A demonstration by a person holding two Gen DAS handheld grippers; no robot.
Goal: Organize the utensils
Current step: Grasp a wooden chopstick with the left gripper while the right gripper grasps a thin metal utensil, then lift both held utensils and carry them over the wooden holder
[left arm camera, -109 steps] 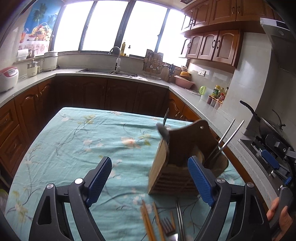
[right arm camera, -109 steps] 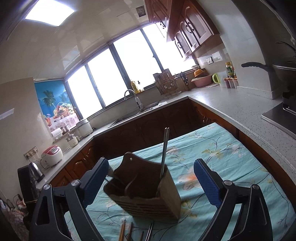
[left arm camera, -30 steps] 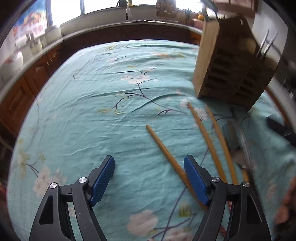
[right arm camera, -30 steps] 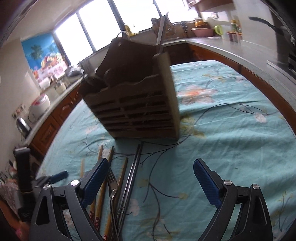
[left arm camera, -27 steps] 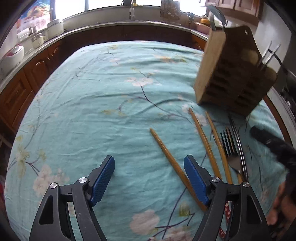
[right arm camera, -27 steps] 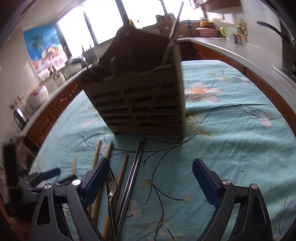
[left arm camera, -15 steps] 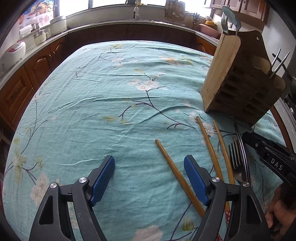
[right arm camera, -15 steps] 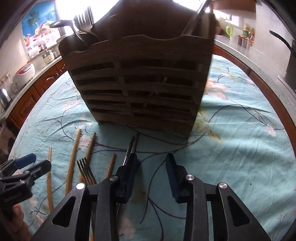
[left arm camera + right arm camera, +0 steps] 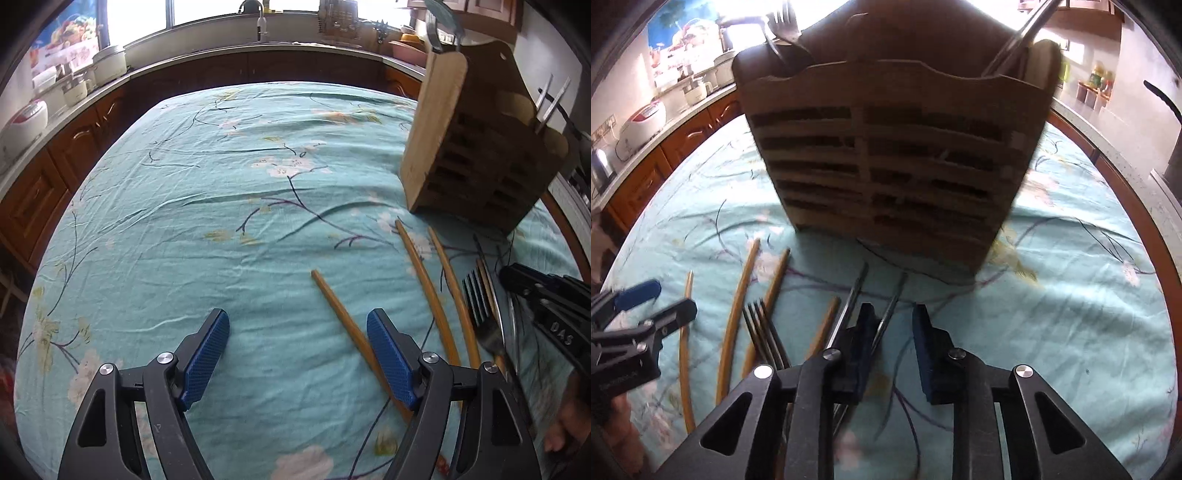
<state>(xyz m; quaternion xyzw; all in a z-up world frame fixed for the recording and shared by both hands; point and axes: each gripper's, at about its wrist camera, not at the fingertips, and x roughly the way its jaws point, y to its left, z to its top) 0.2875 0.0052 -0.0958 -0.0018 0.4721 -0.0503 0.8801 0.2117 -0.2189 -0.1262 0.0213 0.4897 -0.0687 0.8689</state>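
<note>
Two metal chopsticks (image 9: 871,314) lay on the surface (image 9: 1071,314) w/ wooden ones (image 9: 733,317) and a fork (image 9: 764,332), right in front of the holder (image 9: 894,177). My right tool (image 9: 892,347) was closing, one metal stick between its pads, not pinched yet afaict. Left tool (image 9: 297,354) hung wide open over the cloth, nothing in it.

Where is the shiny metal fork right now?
The silver metal fork lies on the teal flowered tablecloth in front of the slatted wooden utensil holder, between wooden chopsticks, left of the right gripper in the right wrist view.
</note>
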